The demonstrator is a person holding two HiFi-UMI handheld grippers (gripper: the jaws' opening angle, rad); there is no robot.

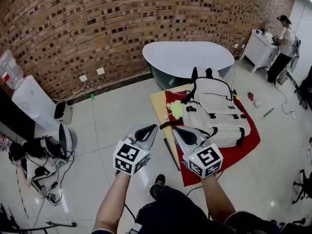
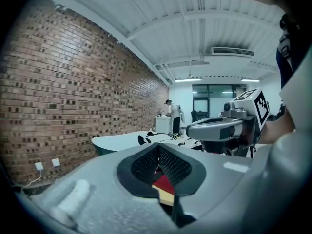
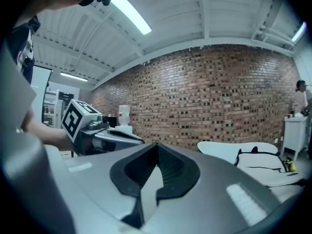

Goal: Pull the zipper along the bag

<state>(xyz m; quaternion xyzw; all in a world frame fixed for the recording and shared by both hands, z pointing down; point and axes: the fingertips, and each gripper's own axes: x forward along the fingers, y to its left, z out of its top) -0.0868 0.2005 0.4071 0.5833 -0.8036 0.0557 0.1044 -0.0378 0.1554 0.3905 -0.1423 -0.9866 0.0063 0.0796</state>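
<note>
- White backpack (image 1: 217, 113) lies flat on a red cloth (image 1: 246, 147) over a low table (image 1: 158, 104), at 1 o'clock from both grippers. Zipper pull too small to spot.
- Risk: both jaws are clenched on nothing, so arriving like this they'd only shove the bag. Pulling with the fabric unbraced would likely bunch it or drag it off the cloth.
- Left gripper (image 1: 150, 129) and right gripper (image 1: 178, 130) are side by side in the air, short of the bag. Tips aim towards 12–1 o'clock, roughly level, forearms extended.

Brick wall (image 1: 122, 28), glossy pale tiled floor (image 1: 117, 116), oval white tub (image 1: 187, 57), white cabinet (image 1: 258, 48), white beamed ceiling (image 3: 204, 13), strip light (image 3: 129, 13)
</note>
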